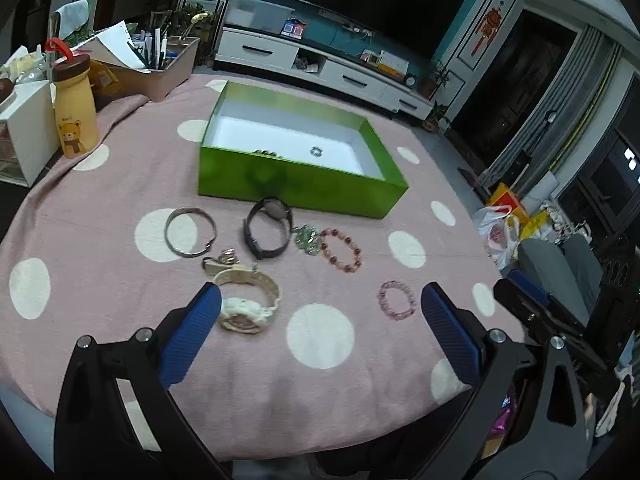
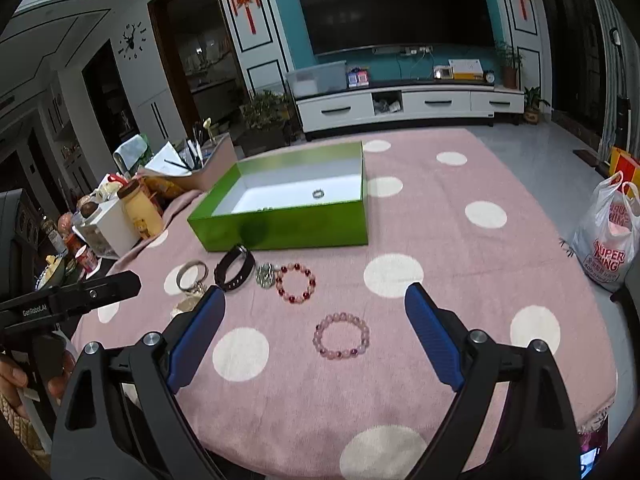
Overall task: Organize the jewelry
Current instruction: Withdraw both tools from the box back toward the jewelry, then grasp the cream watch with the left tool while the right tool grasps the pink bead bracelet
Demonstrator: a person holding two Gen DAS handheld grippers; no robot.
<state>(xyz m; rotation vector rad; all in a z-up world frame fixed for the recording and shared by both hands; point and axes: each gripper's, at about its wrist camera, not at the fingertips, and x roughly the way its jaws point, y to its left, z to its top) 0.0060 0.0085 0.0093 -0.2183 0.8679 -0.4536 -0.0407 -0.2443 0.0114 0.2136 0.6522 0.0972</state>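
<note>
A green box (image 1: 296, 184) (image 2: 280, 226) with a white inside stands on the pink dotted cloth and holds a small ring (image 1: 316, 151) (image 2: 318, 193) and dark beads (image 1: 267, 153). In front of it lie a silver bangle (image 1: 190, 231) (image 2: 192, 275), a black watch (image 1: 267, 229) (image 2: 235, 268), a green trinket (image 1: 306, 238) (image 2: 265, 275), a red bead bracelet (image 1: 341, 250) (image 2: 296, 283), a pale purple bead bracelet (image 1: 397, 299) (image 2: 342, 336) and a cream watch (image 1: 250, 302). My left gripper (image 1: 320, 300) is open above the cloth beside the cream watch. My right gripper (image 2: 314, 300) is open, with the purple bracelet between its fingers' line.
A yellow bear bottle (image 1: 75, 112) (image 2: 142, 210), a white box (image 1: 24, 132) and a pen holder (image 1: 160, 68) crowd the table's left side. A white plastic bag (image 2: 608, 236) sits beyond the right edge. The left gripper's body (image 2: 72, 296) shows at left in the right wrist view.
</note>
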